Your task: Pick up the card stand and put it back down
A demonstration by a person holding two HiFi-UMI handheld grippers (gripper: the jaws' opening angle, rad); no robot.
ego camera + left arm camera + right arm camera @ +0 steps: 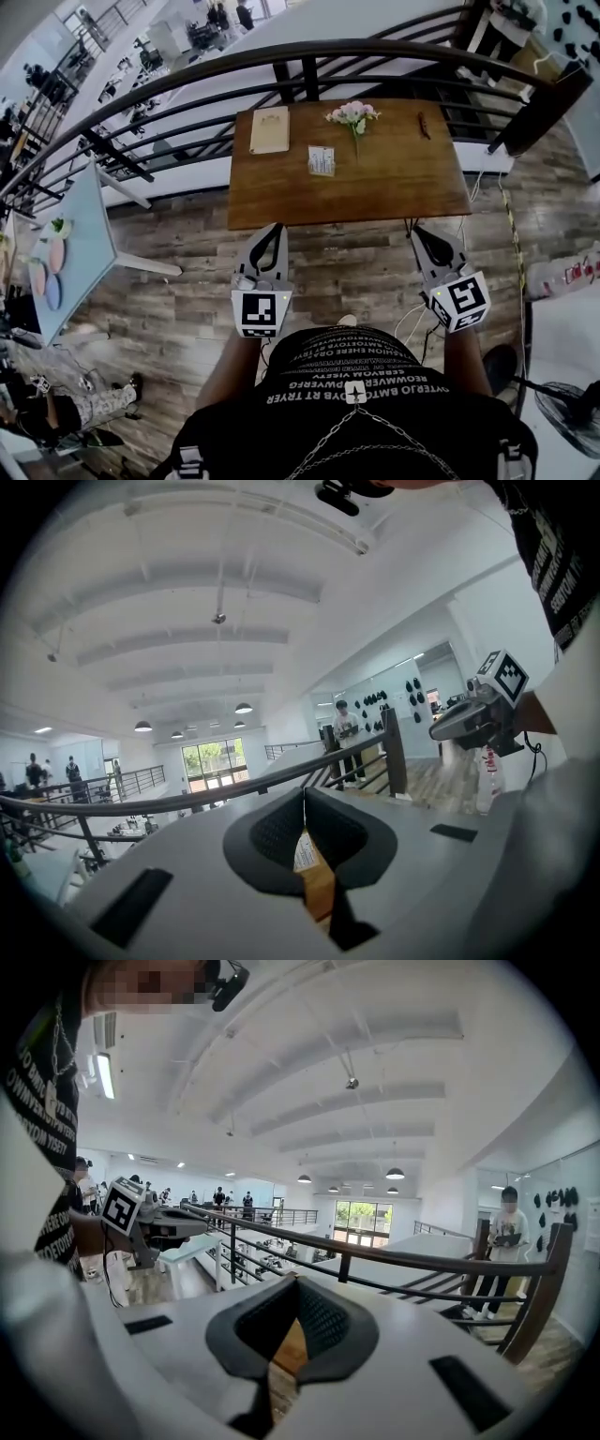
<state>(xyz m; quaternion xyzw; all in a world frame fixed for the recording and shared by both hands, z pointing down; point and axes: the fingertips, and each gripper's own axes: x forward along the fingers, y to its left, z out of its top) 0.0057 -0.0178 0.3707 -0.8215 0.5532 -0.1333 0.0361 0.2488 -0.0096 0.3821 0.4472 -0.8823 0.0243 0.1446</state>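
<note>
The card stand [321, 160], a small upright white card, sits near the middle of the brown wooden table [403, 187]. Both grippers hang short of the table's near edge, apart from the stand, pointing toward it. My left gripper [277, 228] has its jaws together with nothing between them. In the left gripper view the tips [303, 797] meet, and the card stand [305, 850] shows through the gap below them. My right gripper [419, 231] is shut and empty too. Its tips [297, 1283] meet above a strip of the table [291, 1349].
On the table also lie a tan menu board [270, 129], a small bunch of pink flowers [353, 114] and a dark object [424, 125]. A dark curved railing [309, 52] runs behind it. A light-blue table [80, 244] stands left, a fan [567, 417] lower right.
</note>
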